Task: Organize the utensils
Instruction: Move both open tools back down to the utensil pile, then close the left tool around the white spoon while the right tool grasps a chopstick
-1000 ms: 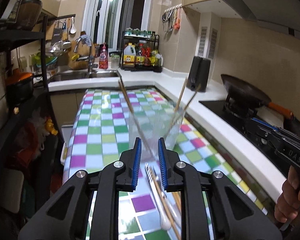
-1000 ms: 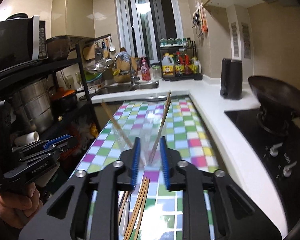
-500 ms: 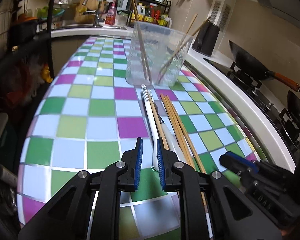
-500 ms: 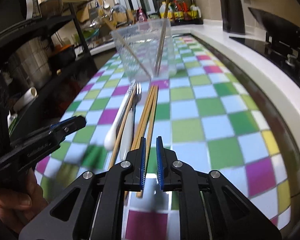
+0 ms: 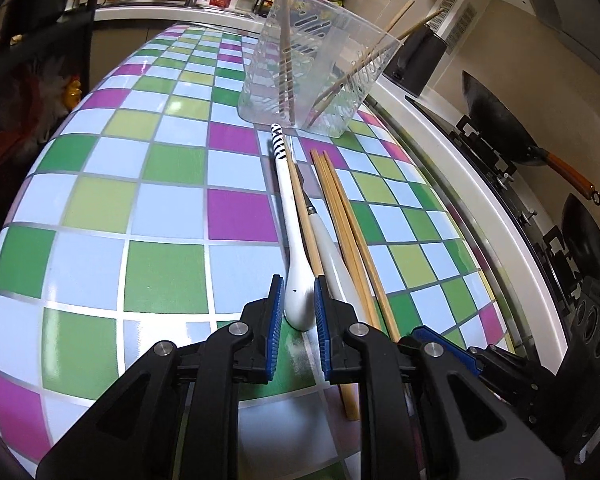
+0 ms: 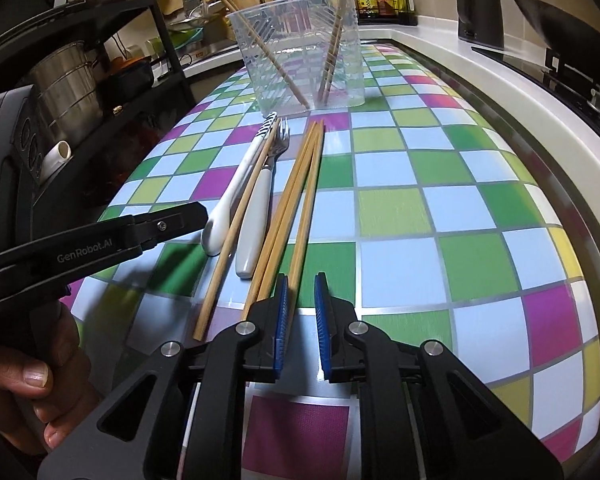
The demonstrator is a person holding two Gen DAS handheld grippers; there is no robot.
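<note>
While both grippers hang low over the checkered table [image 6: 440, 216]:
Left gripper [image 5: 296, 300]: jaws a little apart, the bowl of the white spoon [image 5: 296, 276] between them; whether the pads press it, I cannot tell.
Right gripper [image 6: 301, 300]: jaws have just been opening, one chopstick [image 6: 306, 204] end between them, not pinched.
Fork [image 6: 258, 204]: flat between spoon and chopsticks.
Cup [image 6: 296, 48]: behind them, upright, with chopsticks inside.

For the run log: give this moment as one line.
phase: pre-grasp | left gripper: narrow gap framing spoon bowl, no grip | right gripper: jaws just opening, rightmost chopstick end at gap, ungripped
</note>
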